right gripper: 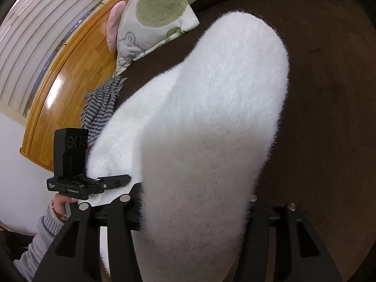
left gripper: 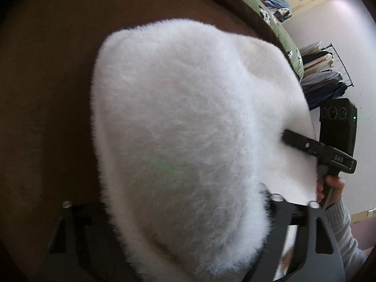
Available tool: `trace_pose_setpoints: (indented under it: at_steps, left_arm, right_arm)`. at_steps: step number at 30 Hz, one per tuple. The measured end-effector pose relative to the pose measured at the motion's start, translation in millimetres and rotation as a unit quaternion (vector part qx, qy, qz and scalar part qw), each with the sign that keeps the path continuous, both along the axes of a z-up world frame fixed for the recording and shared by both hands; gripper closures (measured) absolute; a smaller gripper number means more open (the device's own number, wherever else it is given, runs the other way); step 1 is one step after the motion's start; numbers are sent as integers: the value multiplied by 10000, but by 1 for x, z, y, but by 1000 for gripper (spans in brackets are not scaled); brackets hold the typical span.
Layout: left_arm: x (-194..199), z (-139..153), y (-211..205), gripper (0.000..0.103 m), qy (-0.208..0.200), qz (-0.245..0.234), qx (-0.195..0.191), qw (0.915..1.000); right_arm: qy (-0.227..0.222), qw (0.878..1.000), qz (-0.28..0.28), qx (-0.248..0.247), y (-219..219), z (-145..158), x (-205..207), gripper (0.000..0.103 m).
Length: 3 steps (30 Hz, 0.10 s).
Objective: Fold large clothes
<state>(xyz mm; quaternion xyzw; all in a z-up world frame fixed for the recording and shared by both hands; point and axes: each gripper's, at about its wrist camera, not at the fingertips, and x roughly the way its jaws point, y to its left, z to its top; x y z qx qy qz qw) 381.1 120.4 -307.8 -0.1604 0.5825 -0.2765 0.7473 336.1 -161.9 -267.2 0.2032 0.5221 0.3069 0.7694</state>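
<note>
A large white fluffy garment (left gripper: pixel 192 122) hangs in a fold over the brown blanket (left gripper: pixel 47 82) on the bed. It fills the middle of both views, and also shows in the right wrist view (right gripper: pixel 211 122). My left gripper (left gripper: pixel 188 246) is shut on the garment's near edge; the fabric hides its fingertips. My right gripper (right gripper: pixel 195 239) is shut on the garment too, with the cloth draped over its jaws. The right gripper shows in the left wrist view (left gripper: pixel 293 141) at the garment's right edge. The left gripper shows in the right wrist view (right gripper: pixel 122 181) at its left edge.
A green and white patterned pillow (right gripper: pixel 155 16) lies at the bed's head. A grey striped cloth (right gripper: pixel 103 108) hangs at the bed edge by the wooden floor (right gripper: pixel 77 70). A rack of folded clothes (left gripper: pixel 324 77) stands beyond the bed.
</note>
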Motion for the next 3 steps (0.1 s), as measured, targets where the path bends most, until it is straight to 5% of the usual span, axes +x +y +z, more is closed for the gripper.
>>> trace_pose_setpoints:
  at_steps: [3]
  left_arm:
    - [4, -9, 5, 17, 120, 12, -246, 9996]
  right_arm:
    - [3, 10000, 34, 13, 1, -3, 2, 50]
